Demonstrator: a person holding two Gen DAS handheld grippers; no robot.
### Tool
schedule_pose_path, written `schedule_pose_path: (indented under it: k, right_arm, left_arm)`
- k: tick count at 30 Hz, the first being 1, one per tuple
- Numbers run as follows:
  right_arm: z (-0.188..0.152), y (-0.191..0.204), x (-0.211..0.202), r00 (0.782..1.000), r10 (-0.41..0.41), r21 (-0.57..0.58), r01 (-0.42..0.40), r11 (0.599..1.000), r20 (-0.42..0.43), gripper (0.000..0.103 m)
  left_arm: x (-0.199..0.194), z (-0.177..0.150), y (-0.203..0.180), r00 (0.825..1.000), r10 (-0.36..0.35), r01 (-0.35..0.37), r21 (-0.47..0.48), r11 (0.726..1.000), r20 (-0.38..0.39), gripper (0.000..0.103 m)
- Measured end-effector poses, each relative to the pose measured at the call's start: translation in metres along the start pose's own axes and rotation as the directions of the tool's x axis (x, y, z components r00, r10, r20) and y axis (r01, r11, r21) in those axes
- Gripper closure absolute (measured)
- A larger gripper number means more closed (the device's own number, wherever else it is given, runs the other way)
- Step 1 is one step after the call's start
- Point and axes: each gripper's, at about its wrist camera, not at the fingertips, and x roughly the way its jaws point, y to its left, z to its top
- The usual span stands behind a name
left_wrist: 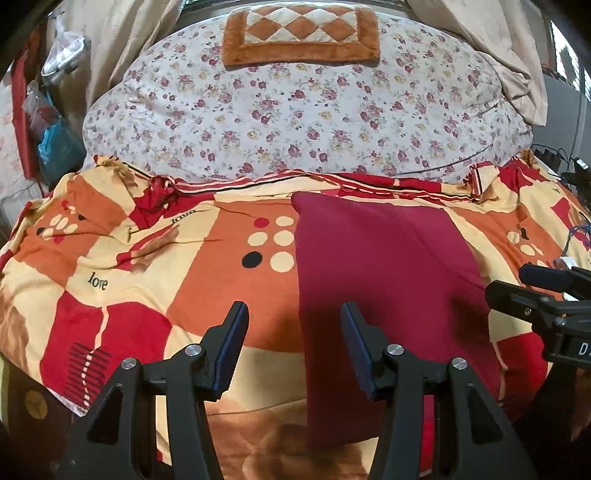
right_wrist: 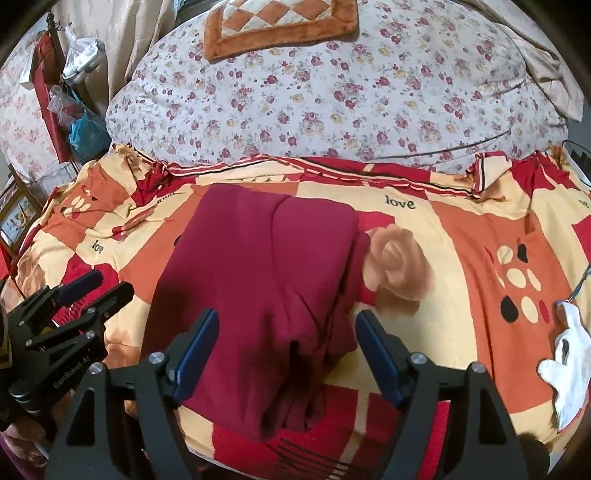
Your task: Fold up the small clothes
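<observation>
A dark red garment [left_wrist: 376, 280] lies folded lengthwise on the orange, red and cream bedspread [left_wrist: 155, 266]. In the right wrist view the garment [right_wrist: 258, 288] shows a fold seam down its middle. My left gripper [left_wrist: 294, 314] is open and empty, hovering over the garment's left edge near its front end. My right gripper [right_wrist: 288, 325] is open and empty, hovering over the garment's near end, jaws astride its right half. The right gripper shows at the right edge of the left wrist view [left_wrist: 546, 295]; the left gripper shows at the left of the right wrist view [right_wrist: 77, 295].
A floral quilt [left_wrist: 295, 110] is heaped behind the bedspread, with an orange checkered cushion [left_wrist: 301, 33] on top. A white glove [right_wrist: 569, 365] lies at the bed's right edge. Bags and clutter [left_wrist: 55, 122] stand at the left. Cables [left_wrist: 565, 166] lie at the right.
</observation>
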Motion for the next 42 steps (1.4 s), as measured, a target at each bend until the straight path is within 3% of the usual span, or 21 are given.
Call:
schedule_pose_path:
  k: [23, 29, 42]
  right_arm:
    - [-0.004, 0.013, 0.005, 1.0, 0.013, -0.019, -0.013, 1.0, -0.021, 0.022]
    - [-0.008, 0.016, 0.004, 1.0, 0.02, -0.031, -0.02, 0.999, -0.006, 0.021]
    - [-0.013, 0.005, 0.032, 0.999, -0.015, -0.009, 0.015, 1.0, -0.048, 0.021]
  left_arm:
    - [-0.007, -0.001, 0.022, 1.0, 0.011, -0.01, -0.066, 0.998, 0.018, 0.072]
    - [-0.014, 0.004, 0.018, 0.999, 0.026, -0.025, -0.043, 0.999, 0.033, 0.072]
    - [0.011, 0.012, 0.003, 1.0, 0.019, -0.019, -0.016, 1.0, -0.019, 0.072]
